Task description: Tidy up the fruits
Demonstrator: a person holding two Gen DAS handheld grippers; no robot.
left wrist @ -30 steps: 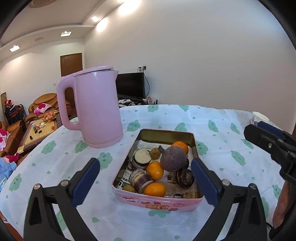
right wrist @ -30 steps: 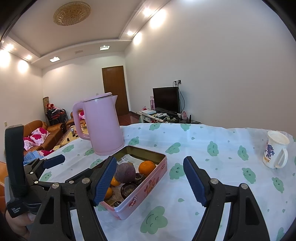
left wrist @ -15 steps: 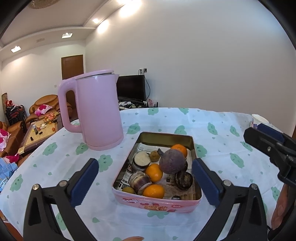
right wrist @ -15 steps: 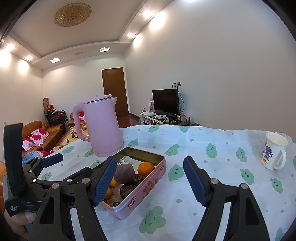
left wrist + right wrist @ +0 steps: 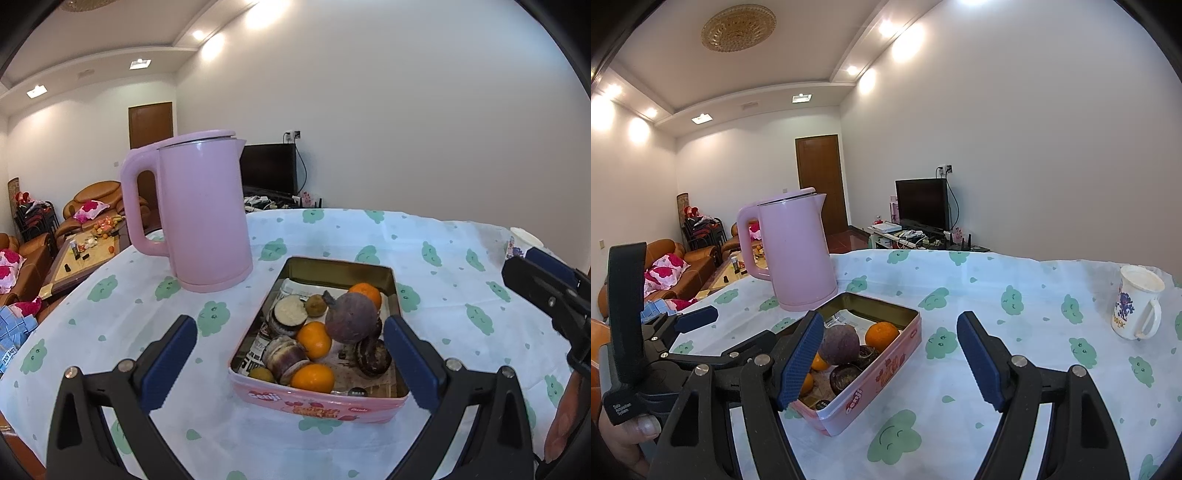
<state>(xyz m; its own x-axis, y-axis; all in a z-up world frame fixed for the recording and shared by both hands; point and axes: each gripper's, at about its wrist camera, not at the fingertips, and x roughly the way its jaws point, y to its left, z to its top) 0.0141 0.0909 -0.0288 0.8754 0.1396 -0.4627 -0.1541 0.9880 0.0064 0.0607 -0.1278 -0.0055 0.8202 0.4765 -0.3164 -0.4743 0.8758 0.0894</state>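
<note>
1. Tin [image 5: 317, 404] sits on the table [image 5: 443, 266], on a white cloth with green cloud prints, just right of the kettle [image 5: 199, 214] and near it but apart. A mug [image 5: 1137, 306] stands well apart, toward the far right edge.
2. Contents, over printed paper lining: three oranges in plain view, one at the near wall [image 5: 313, 377], one mid-tin [image 5: 314, 339], one at the far end [image 5: 364, 293]; a large dull-purple round fruit [image 5: 351, 321] lying on top of the others; several dark purple halves, one showing a white cut face [image 5: 289, 312]; two small brownish fruits. Kinds of the purple items cannot be told for sure.
3. Left gripper [image 5: 288, 363]: jaws wide apart, nothing between the pads, hovering on the near side of the tin and straddling it in view.
4. Right gripper [image 5: 890, 358]: jaws also apart and empty; its left pad overlaps the tin in view, but contact cannot be confirmed.
5. Handling, judged: oranges look firm, light and smooth-skinned, likely to roll; grip across the widest part. Purple fruit is the biggest and looks heaviest; perched, so likely first out; take it at the equator, clear of the stem.
6. Cut halves look soft and wet; grip on the rind, gently.
7. Risk, judged: the light tin may slide on the cloth.
</note>
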